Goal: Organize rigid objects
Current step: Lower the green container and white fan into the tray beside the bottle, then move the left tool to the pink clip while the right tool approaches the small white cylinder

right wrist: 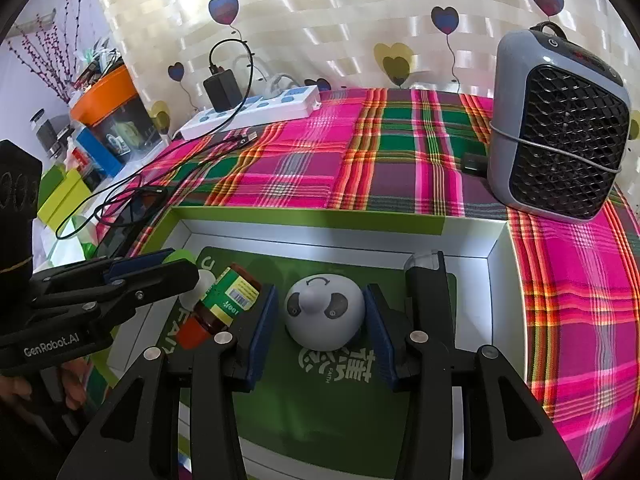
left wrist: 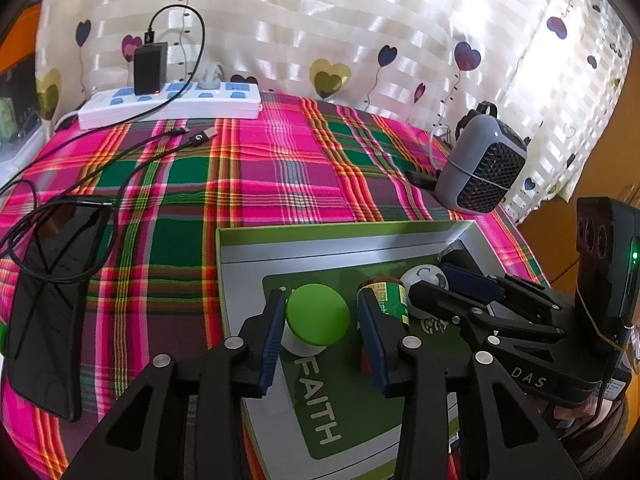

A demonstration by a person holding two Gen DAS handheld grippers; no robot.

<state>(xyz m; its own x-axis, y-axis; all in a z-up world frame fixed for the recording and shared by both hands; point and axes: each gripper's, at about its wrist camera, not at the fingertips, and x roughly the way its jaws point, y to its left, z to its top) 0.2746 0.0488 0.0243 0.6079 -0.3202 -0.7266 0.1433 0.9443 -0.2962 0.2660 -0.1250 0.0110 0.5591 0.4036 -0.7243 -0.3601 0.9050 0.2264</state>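
Note:
A shallow green-and-white box (left wrist: 352, 236) (right wrist: 320, 216) lies on the plaid cloth. Inside it, a white jar with a green lid (left wrist: 316, 316) stands between the fingers of my left gripper (left wrist: 320, 328), which is open around it with gaps on both sides. A brown bottle with a green label (left wrist: 386, 296) (right wrist: 224, 300) lies tilted beside it. A grey-white panda-faced dome (right wrist: 324, 316) (left wrist: 424, 276) sits between the fingers of my right gripper (right wrist: 324, 332), which is open around it.
A grey fan heater (right wrist: 560, 128) (left wrist: 480, 168) stands at the back right. A white power strip with a black charger (left wrist: 168, 100) (right wrist: 248, 112) lies at the back. A black phone (left wrist: 52, 312) and cables lie at left.

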